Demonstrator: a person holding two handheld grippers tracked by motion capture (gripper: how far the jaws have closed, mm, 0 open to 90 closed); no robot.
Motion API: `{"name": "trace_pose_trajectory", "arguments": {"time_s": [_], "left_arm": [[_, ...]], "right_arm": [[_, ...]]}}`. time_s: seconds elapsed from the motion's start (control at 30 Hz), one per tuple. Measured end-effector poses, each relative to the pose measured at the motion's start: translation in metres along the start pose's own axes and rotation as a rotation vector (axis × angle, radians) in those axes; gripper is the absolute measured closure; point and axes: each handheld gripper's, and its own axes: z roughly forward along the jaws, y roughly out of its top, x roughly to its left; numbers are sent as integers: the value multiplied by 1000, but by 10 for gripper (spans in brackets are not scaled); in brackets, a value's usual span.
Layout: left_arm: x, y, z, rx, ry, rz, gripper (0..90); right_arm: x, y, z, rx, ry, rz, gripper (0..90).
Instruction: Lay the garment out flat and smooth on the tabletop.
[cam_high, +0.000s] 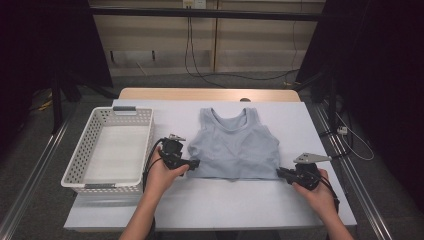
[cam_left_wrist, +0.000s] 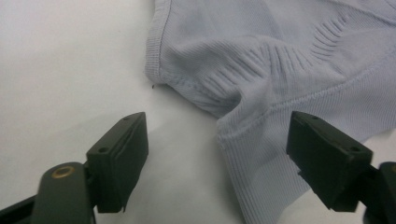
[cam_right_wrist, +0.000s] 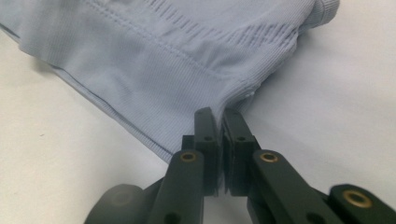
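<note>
On the white worktop, the right gripper pinches the tank top hem (fingers pressed together); the left gripper is spread around the opposite corner.

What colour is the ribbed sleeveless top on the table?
Pale blue-grey ribbed sleeveless top; the right gripper view shows it best.

A white worktop carried everything, with a strip of bare wood showing along its far edge. On its left side stood a white perforated basket with nothing in it, its long side running away from the person. Just right of the basket, around the middle of the worktop, a pale blue sleeveless top lay spread flat, neckline toward the far edge and hem toward the near one. Its ribbed hem was rumpled at both lower corners.
</note>
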Motion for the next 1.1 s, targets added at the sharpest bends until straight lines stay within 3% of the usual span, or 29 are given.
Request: {"name": "trace_pose_trajectory", "arguments": {"time_s": [0.3,0.63,0.73,0.8,0.87,0.93,1.0,1.1], "left_arm": [[1,-2,-1,18,-10,-5,276],[-4,-7,1,49,-42,-17,379],[-6,-8,0,71,-90,-21,492],[-7,-8,0,75,-94,-13,533],[-8,-9,1,100,-129,-36,623],[-9,-9,0,107,-131,-32,659],[-10,-9,0,146,-160,-63,772],[-12,-8,-2,166,-179,-79,850]], "right_arm": [[-7,0,-19,-39,15,26,876],[-6,-4,-17,-27,4,30,875],[-6,-6,-16,-25,4,32,874],[-6,-6,-16,-21,3,28,874],[-6,-6,-15,-20,3,28,873],[-6,-6,-15,-20,3,26,873],[-6,-6,-15,-23,3,30,873],[-6,-6,-16,-29,8,38,874]]}}
